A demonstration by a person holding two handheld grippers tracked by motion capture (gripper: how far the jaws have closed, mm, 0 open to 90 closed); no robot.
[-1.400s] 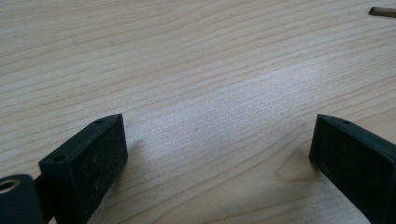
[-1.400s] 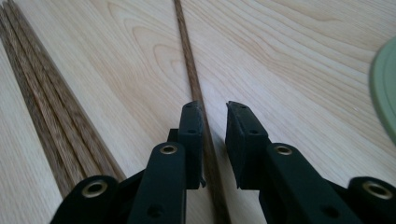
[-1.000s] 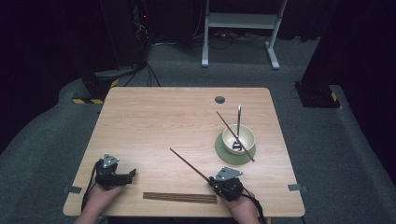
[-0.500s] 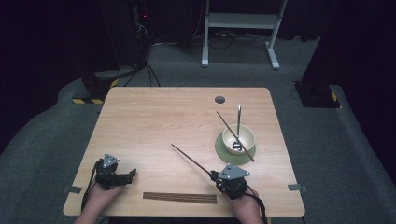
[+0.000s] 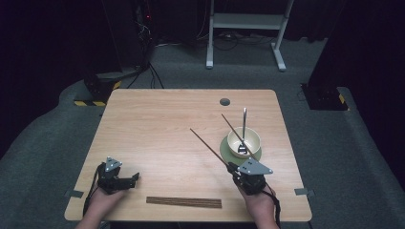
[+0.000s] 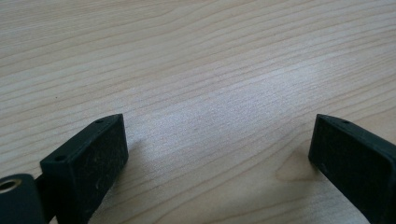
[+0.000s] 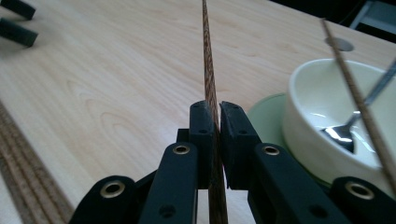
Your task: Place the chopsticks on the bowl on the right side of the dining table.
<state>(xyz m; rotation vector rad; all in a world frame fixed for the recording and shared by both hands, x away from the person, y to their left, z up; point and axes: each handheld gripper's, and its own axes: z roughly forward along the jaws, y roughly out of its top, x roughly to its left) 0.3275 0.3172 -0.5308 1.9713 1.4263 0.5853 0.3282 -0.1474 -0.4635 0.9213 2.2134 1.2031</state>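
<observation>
Since a second ago, the right gripper (image 5: 232, 168) has slid to the right along the near side of the surface (image 5: 157, 124), closer to the bowl (image 5: 244, 141), and the chopstick (image 5: 208, 147) went with it. The left gripper (image 5: 133, 178) has stayed where it was, in the lower left of the high view.

The right gripper's fingers (image 7: 201, 122) are squeezed shut on the chopstick (image 7: 208, 65). It is a long, thin, dark brown stick. In the high view it runs from the gripper up and to the left, with its free tip out over the middle of the surface. In the right gripper view it goes straight up the middle of the frame.

The left gripper's fingers (image 6: 93, 154) are wide open with nothing between them, just above the bare wood.

The bowl sits on a green plate (image 5: 227, 147) right of centre, just beside the right gripper. A spoon (image 5: 243, 128) and a second chopstick (image 5: 232, 129) lean in the bowl. More chopsticks (image 5: 184, 202) lie flat in a row along the bottom edge, their long sides running left to right.
</observation>
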